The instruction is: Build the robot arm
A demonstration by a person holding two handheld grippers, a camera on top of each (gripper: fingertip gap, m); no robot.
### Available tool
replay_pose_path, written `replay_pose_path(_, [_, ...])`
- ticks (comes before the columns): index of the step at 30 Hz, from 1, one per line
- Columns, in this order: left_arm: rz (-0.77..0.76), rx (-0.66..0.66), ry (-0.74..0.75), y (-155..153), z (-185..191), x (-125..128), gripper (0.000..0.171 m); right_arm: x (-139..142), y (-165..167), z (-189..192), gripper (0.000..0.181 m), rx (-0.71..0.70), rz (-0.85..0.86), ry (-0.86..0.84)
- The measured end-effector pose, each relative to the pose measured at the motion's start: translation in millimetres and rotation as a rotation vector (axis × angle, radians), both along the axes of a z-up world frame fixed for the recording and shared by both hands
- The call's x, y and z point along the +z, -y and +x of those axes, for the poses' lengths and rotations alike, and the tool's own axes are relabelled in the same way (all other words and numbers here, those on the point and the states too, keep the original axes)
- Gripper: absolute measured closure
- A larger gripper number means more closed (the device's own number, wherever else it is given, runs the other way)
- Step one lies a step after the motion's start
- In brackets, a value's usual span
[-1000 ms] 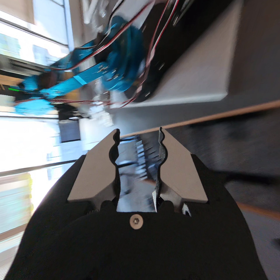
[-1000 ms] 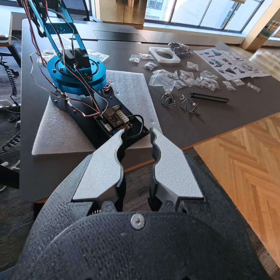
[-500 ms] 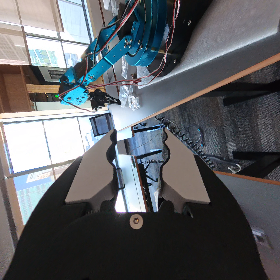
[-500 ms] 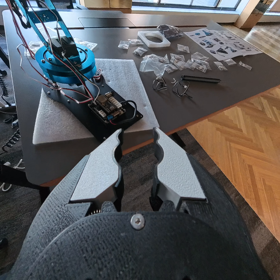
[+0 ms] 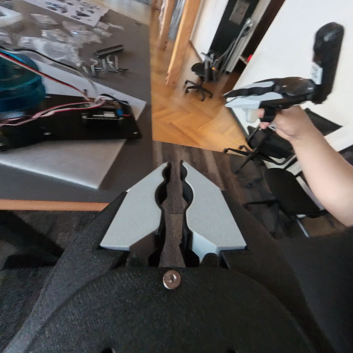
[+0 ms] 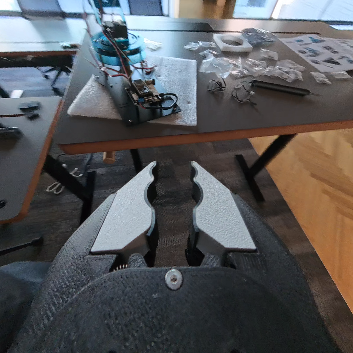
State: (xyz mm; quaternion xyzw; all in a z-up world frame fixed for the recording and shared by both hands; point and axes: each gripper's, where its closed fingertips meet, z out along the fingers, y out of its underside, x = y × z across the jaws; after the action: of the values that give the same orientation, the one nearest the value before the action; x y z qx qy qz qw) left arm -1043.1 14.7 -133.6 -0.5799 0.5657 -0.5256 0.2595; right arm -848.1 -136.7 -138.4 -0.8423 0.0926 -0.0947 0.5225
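Note:
My left gripper (image 5: 174,165) is empty, its jaws drawn to a narrow slit, and hangs over dark carpet just off the table's front edge (image 5: 47,205). My right gripper (image 6: 173,164) is open and empty, held over the carpet in front of the table edge (image 6: 191,136). It also shows in the left wrist view (image 5: 227,98), held by a hand (image 5: 286,124). Nearest both is a blue robot-arm kit (image 6: 118,44) on a black base plate (image 6: 149,112) with a circuit board (image 6: 143,91), resting on a grey foam pad (image 6: 177,76).
Several small plastic bags (image 6: 248,65), two cable bundles (image 6: 216,85), a black rod-like tool (image 6: 280,88), a white foam frame (image 6: 232,43) and a printed sheet (image 6: 321,51) lie on the table. A second table (image 6: 19,152) stands left. Chairs (image 5: 277,181) stand on the right.
The left view has rolled upright and swung right, toward the other gripper, and its jaws have narrowed. The right gripper has pulled back and lower from the table, still open.

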Motion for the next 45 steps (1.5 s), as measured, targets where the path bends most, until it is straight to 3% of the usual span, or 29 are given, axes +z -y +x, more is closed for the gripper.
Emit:
replay_pose_path(2, [0.044,0.04,-0.005,5.6,5.8,-8.7,0.171,-0.3,7.4,5.9,0.158,0.114,0.048,-0.024])
replay_pose_path(4, [0.095,0.122,0.015,9.9,12.9,-11.6,0.171,-1.5,12.3,-1.9,0.181,0.329,0.082,-0.074])
replay_pose_path(7, [0.065,0.214,0.031,27.7,29.1,-13.3,0.171,-13.3,22.0,-0.1,0.181,0.524,0.066,-0.16])
replay_pose_path(12, [0.027,0.346,0.054,47.0,61.8,-10.1,0.169,-24.4,15.8,7.4,0.181,0.713,0.049,-0.26])
replay_pose_path(17, [0.063,0.45,0.02,37.9,78.0,-17.9,0.167,-25.7,-26.5,11.4,0.181,0.866,0.073,-0.236])
replay_pose_path(26, [0.114,0.446,-0.042,4.2,110.6,-34.1,0.171,3.4,-110.5,9.0,0.181,1.027,0.248,-0.116])
replay_pose_path(30, [0.131,0.544,-0.041,-16.9,121.6,-31.0,0.171,1.1,-146.4,7.0,0.181,1.122,0.189,-0.11])
replay_pose_path(35, [0.133,0.707,-0.058,-45.9,137.6,-41.6,0.166,-14.1,-191.4,9.0,0.181,1.281,0.11,0.037])
replay_pose_path(39, [0.142,0.844,-0.087,-61.2,148.0,-40.5,0.163,-20.6,-213.5,-0.3,0.181,1.45,0.064,0.021])
replay_pose_path(45, [0.151,0.959,-0.154,-79.2,153.1,-52.7,0.161,-30.4,-234.3,-14.7,0.181,1.586,0.003,0.041])
